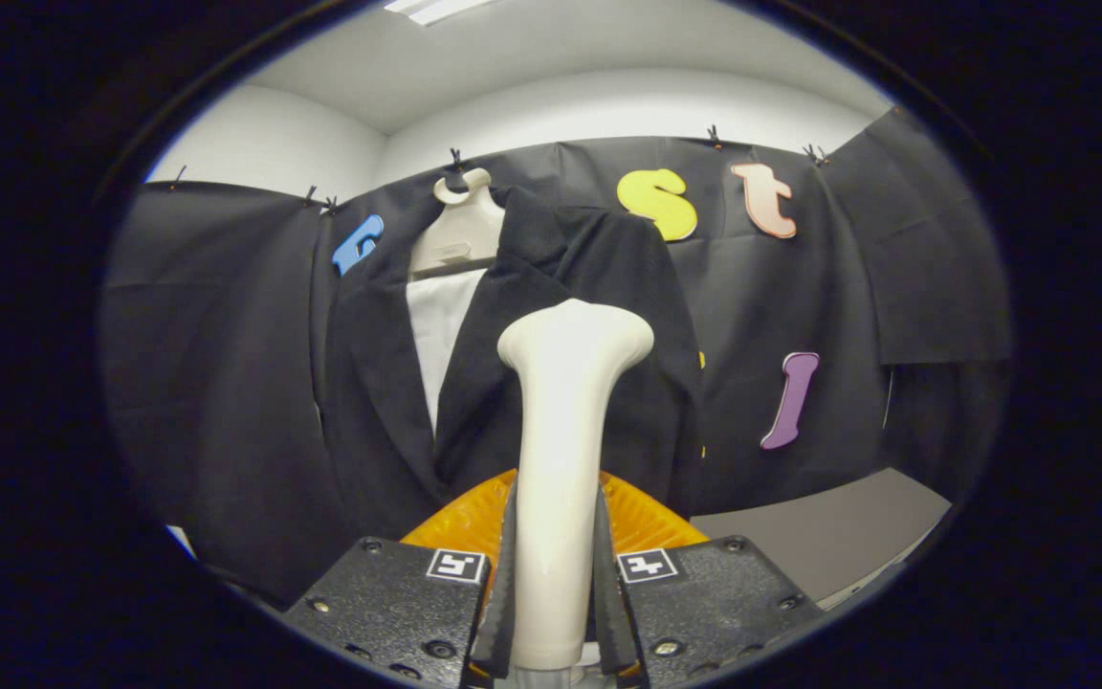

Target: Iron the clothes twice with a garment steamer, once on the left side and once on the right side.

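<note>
A cream garment steamer [561,450] stands upright between my fingers, its wide head [577,337] pointing up. My gripper [551,584] is shut on the steamer's handle, both fingers pressing its sides. Beyond it a dark suit jacket [599,383] hangs on a pale hanger form [460,230], open over a white shirt front [441,335]. The steamer head sits in front of the jacket's right-hand panel; whether it touches the cloth I cannot tell.
An orange ribbed piece [642,522] shows just behind the steamer's lower part, under the jacket's hem. A grey tabletop [828,536] runs off to the right below the booth's black cloth wall [226,364].
</note>
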The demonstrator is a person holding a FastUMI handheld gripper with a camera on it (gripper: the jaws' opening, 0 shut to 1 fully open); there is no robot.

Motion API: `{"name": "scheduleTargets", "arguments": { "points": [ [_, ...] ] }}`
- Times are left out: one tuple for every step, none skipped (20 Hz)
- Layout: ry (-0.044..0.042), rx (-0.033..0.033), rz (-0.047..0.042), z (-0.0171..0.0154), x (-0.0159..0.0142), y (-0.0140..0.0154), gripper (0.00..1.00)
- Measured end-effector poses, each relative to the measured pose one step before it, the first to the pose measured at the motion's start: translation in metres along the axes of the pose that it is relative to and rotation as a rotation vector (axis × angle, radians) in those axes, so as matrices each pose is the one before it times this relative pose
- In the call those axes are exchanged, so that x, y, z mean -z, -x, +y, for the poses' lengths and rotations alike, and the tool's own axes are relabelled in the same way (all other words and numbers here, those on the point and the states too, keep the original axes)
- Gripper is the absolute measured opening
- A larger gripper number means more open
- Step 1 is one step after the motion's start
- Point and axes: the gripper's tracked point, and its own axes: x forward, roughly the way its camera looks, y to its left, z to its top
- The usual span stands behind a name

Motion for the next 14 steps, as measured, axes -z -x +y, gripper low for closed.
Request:
{"name": "scheduleTargets", "arguments": {
  "points": [
    [0.00215,-0.00087,0.01135,0.00048,0.00792,0.00058,0.37],
    [0.0068,0.0018,0.00938,-0.00137,0.00774,0.00076,0.37],
    [0.00731,0.00168,0.00867,0.00007,0.00675,0.00086,0.37],
    [0.00346,0.00069,0.00995,-0.00105,0.0074,0.00057,0.37],
    [0.00308,0.00128,0.0113,-0.00032,0.00731,0.00006,0.37],
    [0.00472,0.00269,0.00983,-0.00077,0.00677,-0.00039,0.37],
    [0.00781,0.00363,0.01076,-0.00064,0.00686,-0.00059,0.37],
    [0.00409,0.00243,0.0108,-0.00131,0.00882,0.00151,0.37],
    [0.00315,0.00192,0.0131,-0.00118,0.00764,0.00059,0.37],
    [0.0017,0.00112,0.01293,-0.00031,0.00794,0.00088,0.37],
    [0.00064,0.00273,0.01268,-0.0004,0.00823,0.0005,0.37],
    [0.00148,0.00286,0.01211,-0.00211,0.00744,0.00117,0.37],
    [-0.0002,0.00366,0.00999,-0.00066,0.00709,0.00049,0.37],
    [0.00133,0.00365,0.00941,-0.00095,0.00715,0.00004,0.37]
  ]
}}
